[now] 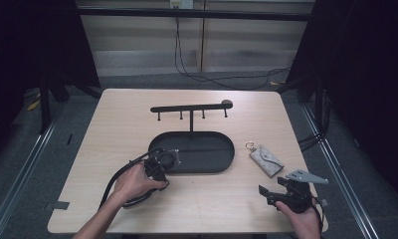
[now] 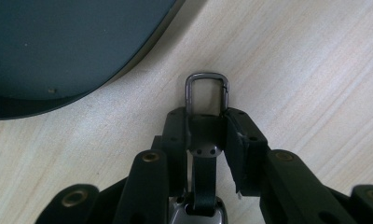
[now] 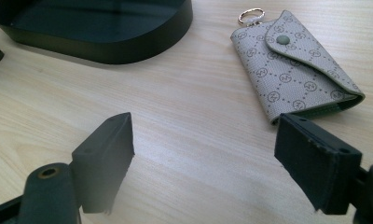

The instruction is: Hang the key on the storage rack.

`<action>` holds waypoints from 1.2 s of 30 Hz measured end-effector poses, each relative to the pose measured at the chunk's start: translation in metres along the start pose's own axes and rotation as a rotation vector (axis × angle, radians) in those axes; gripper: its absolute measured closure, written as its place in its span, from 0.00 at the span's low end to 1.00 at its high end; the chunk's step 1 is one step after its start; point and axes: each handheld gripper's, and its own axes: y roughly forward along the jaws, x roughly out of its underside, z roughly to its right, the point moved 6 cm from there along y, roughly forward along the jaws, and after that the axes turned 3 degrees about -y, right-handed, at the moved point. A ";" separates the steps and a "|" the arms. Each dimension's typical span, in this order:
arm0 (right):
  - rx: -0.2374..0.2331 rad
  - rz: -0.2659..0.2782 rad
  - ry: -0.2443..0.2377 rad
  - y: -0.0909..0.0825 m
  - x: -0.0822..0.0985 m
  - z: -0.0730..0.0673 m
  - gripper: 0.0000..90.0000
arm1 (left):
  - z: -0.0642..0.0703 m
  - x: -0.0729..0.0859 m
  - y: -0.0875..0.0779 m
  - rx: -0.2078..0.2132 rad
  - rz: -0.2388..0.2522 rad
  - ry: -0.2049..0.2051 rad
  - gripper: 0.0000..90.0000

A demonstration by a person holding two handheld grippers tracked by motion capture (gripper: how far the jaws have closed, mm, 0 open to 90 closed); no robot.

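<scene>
Between left tongs [image 2: 206, 126], key fob [image 2: 206, 100] (clamped), beside tray [image 2: 82, 42]

Grey monogram-patterned key pouch [image 3: 296, 65], black oval tray [image 3: 128, 44], pale wood table [image 3: 189, 140]

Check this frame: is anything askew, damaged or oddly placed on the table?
Little stands out. The grey key pouch lies flat beside the black tray, not on the hook rack. The left gripper is shut on a metal-clasped key strap. The right gripper pads look slightly worn.
</scene>
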 end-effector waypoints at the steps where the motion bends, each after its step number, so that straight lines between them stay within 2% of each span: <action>1: 0.001 0.000 0.000 0.000 0.000 0.000 0.22 | 0.000 0.001 -0.001 0.011 0.000 0.001 0.78; 3: 0.001 0.001 -0.001 0.000 0.000 0.000 0.22 | 0.000 0.001 -0.003 0.018 -0.001 0.004 0.78; 5: -0.001 0.001 0.003 0.000 0.000 0.000 0.22 | -0.001 0.003 -0.010 0.029 0.027 -0.007 0.78; 11: -0.010 -0.005 0.003 0.000 0.000 -0.001 0.22 | -0.003 0.009 -0.022 0.027 0.059 -0.023 0.78; 12: -0.009 -0.005 0.003 0.000 0.000 -0.001 0.22 | -0.004 0.010 -0.024 0.030 0.053 -0.009 0.79; 14: -0.009 -0.005 0.003 0.000 0.000 -0.001 0.22 | -0.004 0.010 -0.026 0.033 0.067 -0.026 0.79; 17: -0.009 -0.006 0.005 0.000 0.001 0.000 0.22 | -0.006 0.013 -0.033 0.018 0.081 -0.051 0.79; 19: -0.010 -0.007 0.006 0.000 0.001 0.000 0.22 | -0.006 0.015 -0.037 0.027 0.083 -0.050 0.79; 23: -0.009 -0.005 0.006 -0.001 0.001 0.000 0.22 | -0.008 0.019 -0.043 0.021 0.093 -0.040 0.79; 24: -0.009 -0.008 0.006 -0.001 0.001 0.000 0.22 | -0.010 0.021 -0.049 0.017 0.098 -0.037 0.78; 28: -0.010 -0.009 0.007 0.000 0.001 0.000 0.22 | -0.016 0.025 -0.061 0.019 0.115 -0.049 0.78; 30: -0.011 -0.011 0.006 0.000 0.001 0.000 0.22 | -0.019 0.026 -0.067 0.004 0.122 -0.065 0.79; 34: -0.012 -0.011 0.005 0.000 0.001 0.000 0.22 | -0.023 0.028 -0.075 0.013 0.143 -0.071 0.79; 35: -0.012 -0.012 0.006 0.000 0.001 0.000 0.22 | -0.024 0.030 -0.080 -0.001 0.165 -0.060 0.79; 36: -0.012 -0.012 0.006 0.000 0.001 0.000 0.22 | -0.024 0.030 -0.080 -0.001 0.165 -0.060 0.79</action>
